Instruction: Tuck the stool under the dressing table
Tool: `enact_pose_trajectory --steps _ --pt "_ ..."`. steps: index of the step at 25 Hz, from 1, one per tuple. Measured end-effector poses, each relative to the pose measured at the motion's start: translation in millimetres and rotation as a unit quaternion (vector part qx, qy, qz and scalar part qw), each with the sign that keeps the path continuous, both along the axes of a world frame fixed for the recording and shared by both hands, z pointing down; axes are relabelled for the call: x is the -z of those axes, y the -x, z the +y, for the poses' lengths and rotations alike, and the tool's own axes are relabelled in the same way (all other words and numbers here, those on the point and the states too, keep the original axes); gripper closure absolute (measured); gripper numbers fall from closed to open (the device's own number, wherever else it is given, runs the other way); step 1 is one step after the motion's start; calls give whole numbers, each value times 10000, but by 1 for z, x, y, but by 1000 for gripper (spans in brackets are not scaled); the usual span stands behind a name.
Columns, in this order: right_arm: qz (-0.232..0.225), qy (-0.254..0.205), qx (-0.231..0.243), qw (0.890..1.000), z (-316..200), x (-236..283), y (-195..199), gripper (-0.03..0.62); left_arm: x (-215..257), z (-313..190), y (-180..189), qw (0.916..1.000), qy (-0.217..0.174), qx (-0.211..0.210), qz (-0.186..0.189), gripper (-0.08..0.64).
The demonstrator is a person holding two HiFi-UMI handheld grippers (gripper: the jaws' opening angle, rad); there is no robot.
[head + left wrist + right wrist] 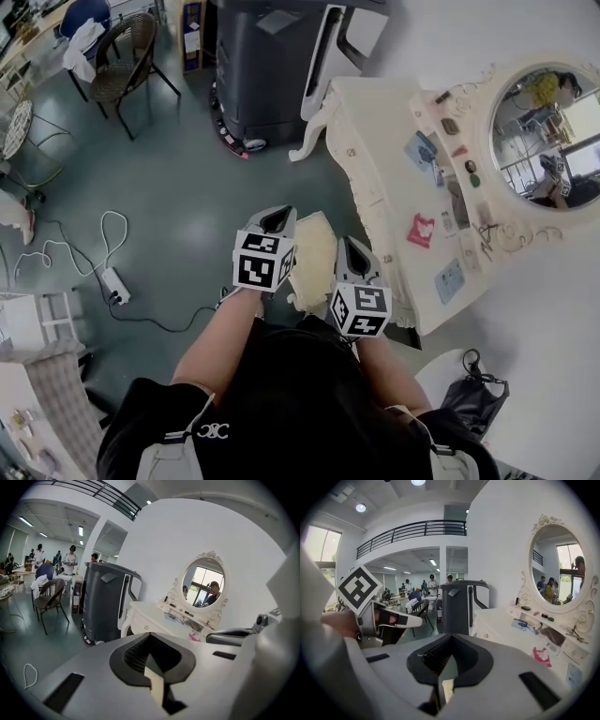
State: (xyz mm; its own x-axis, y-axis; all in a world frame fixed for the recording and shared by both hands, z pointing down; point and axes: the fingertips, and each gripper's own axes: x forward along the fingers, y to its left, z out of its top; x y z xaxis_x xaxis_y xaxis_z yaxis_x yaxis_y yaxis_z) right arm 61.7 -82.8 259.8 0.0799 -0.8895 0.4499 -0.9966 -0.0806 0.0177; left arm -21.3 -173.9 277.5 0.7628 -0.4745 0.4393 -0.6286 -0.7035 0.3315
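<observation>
The cream stool stands on the green floor just left of the cream dressing table, which carries an oval mirror. In the head view my left gripper hangs over the stool's left edge and my right gripper over its right edge, next to the table front. Both have their jaws together with nothing between them. A strip of cream shows through the jaw slit in the left gripper view and in the right gripper view. The stool's legs are hidden.
A tall dark grey machine stands behind the table's far end. A wicker chair is at the back left. A white cable and power strip lie on the floor at left. A black bag sits at the lower right.
</observation>
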Motion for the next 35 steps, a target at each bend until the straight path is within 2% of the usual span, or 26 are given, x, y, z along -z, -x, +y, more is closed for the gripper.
enact_pose_trajectory --steps 4,9,15,19,23,27,31,33,35 --pt "65 169 372 9991 1 -17 -9 583 -22 5 -5 9992 223 265 -182 557" --pt "-17 530 404 9978 14 -53 -42 584 -66 31 -26 9962 684 304 -436 557" --pt "-308 1037 526 9927 25 -118 -56 583 -149 61 -34 9870 1277 307 -931 557" --pt "-295 1391 635 9878 27 -192 -62 583 -219 76 -40 9794 1637 261 -1149 557" --pt "-257 1787 710 9810 22 -276 -71 583 -303 81 -44 9690 2117 348 -1228 557" --pt "-257 2020 668 9768 25 -339 -77 583 -382 88 -40 9520 2782 658 -1096 557" --pt "-344 2273 604 9714 36 -384 -77 583 -440 97 -33 9353 3253 991 -979 556" --pt "-380 2358 633 9690 44 -395 -76 583 -459 105 -34 9316 3369 1037 -885 555" --pt "-419 2435 662 9667 50 -403 -75 583 -474 113 -38 9280 3504 1038 -724 482"
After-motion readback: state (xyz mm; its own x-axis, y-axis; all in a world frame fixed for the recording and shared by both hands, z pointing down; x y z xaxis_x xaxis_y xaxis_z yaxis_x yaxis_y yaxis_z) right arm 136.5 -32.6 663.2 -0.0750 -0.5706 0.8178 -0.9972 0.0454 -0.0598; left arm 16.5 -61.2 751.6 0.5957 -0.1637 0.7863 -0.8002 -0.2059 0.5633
